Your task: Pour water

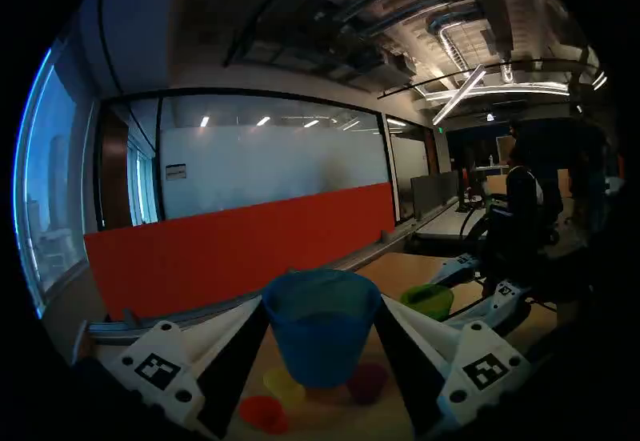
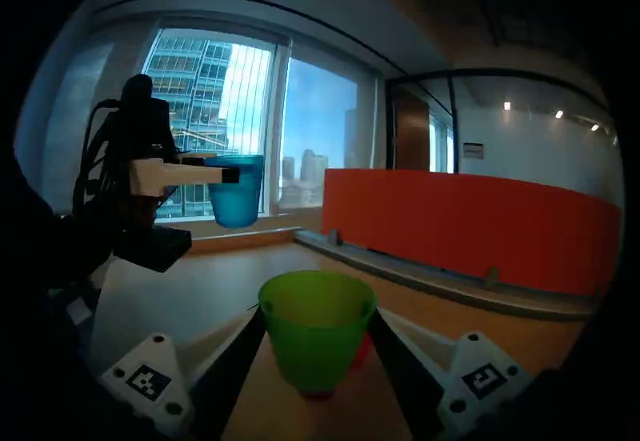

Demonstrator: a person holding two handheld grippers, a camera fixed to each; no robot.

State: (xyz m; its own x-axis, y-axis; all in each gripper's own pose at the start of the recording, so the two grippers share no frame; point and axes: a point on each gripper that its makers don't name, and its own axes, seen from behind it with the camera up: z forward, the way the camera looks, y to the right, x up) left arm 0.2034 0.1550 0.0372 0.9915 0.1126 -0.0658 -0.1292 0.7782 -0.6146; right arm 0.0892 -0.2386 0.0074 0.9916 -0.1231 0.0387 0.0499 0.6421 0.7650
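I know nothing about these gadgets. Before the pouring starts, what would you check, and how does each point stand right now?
1. Left gripper presses the blue cup from both sides: ok.
2. Right gripper presses the green cup from both sides: ok.
3. Both cups upright: ok.
4. Water in the blue cup: cannot tell, its inside is too dim.
5. Room left in the green cup: cannot tell, its inside is not visible.
6. Blue cup above the green cup, assuming blue pours into green: not ok. In the right gripper view it hangs higher but well off to one side.
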